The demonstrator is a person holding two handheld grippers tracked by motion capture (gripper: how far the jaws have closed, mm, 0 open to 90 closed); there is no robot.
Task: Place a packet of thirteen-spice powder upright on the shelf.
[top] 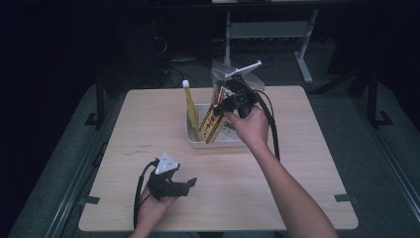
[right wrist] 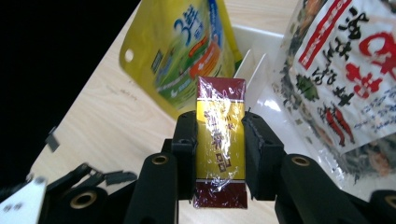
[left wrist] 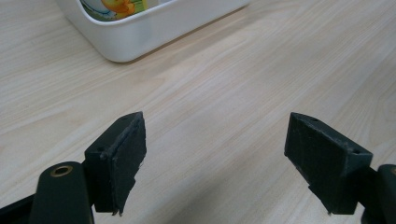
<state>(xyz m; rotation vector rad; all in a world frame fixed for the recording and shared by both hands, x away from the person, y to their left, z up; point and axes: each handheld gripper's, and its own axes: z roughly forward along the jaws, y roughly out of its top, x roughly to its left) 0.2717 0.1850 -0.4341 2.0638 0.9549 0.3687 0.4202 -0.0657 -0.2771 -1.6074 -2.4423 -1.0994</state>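
Note:
A slim yellow and maroon box (right wrist: 220,100) wrapped in cellophane sits between the pads of my right gripper (right wrist: 219,140), which is shut on it. In the high view this gripper (top: 218,110) holds the box (top: 211,128) tilted above the white bin (top: 190,134). A yellow pouch (top: 190,110) stands in the bin's left part, and a clear bag with red print (top: 224,82) rises behind the gripper. My left gripper (top: 190,184) rests low near the table's front edge. Its jaws stand wide open over bare wood (left wrist: 215,154).
The light wooden table (top: 297,148) has free room on both sides of the bin and in front of it. A corner of the white bin (left wrist: 140,35) lies ahead of the left gripper. Dark floor, cables and a white desk frame (top: 302,54) lie beyond the far edge.

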